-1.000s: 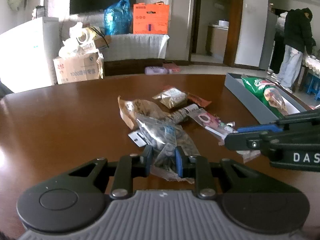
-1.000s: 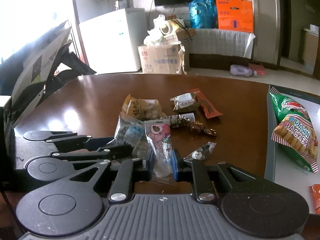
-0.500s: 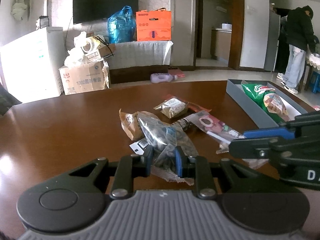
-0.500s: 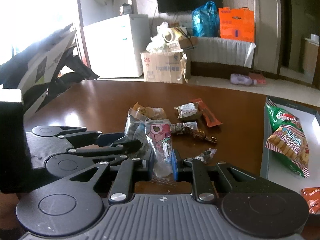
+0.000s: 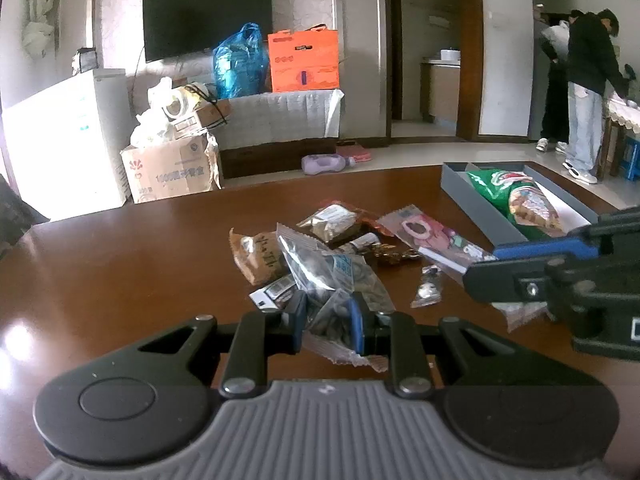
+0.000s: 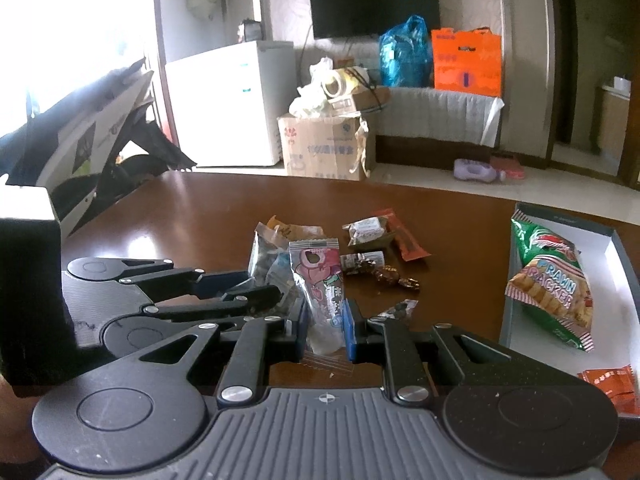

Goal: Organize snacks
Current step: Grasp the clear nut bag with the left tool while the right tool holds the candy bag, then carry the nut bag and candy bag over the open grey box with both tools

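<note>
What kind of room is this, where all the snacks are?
Probably a living room in someone's home. A flat television hangs on the wall, a small white fridge stands by the window, and the snacks lie on a big brown wooden table.

Bare brown wooden bench [image 5: 120,272] lies open to the left of the heap of loose snack packets [image 5: 344,240]. To the right, the grey open cardboard box [image 6: 624,252] blocks the way, its floor partly free beside the green prawn-cracker bag [image 6: 548,280].
</note>
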`<state>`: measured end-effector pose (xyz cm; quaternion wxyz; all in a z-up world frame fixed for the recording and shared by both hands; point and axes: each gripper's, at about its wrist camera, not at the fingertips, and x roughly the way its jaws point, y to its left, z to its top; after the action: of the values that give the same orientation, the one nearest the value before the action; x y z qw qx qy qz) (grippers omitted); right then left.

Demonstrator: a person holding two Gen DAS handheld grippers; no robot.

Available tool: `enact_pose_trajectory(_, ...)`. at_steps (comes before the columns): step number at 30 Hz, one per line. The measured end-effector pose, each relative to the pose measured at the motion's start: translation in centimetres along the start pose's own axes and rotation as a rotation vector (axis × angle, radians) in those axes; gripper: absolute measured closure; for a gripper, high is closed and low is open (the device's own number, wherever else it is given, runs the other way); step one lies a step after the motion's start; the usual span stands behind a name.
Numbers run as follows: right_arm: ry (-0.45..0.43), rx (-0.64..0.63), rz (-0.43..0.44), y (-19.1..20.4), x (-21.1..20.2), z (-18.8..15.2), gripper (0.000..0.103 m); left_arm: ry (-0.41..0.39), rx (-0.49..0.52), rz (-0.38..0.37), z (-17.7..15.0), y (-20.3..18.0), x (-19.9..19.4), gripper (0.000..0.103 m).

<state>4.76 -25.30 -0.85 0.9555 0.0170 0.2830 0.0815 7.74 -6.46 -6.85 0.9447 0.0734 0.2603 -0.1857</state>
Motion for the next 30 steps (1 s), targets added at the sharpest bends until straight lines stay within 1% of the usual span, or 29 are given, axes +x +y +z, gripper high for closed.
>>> enact_pose_trajectory(8,-0.010,0.002,0.008,-0.3,-0.6,0.1,0.083,-0.001,0.011,-0.002,0.0,-0.6,0.0,0.083)
enact_pose_trajectory(14,-0.023,0.002,0.007,-0.6,-1.3,0.0,0.083,-0.014,0.049,-0.008,0.1,-1.4,-0.1,0.083)
enact_pose_trajectory(30,-0.077,0.020,-0.004,-1.5,-3.1,0.6,0.083,-0.023,0.064,-0.010,1.8,-3.2,0.3,0.083)
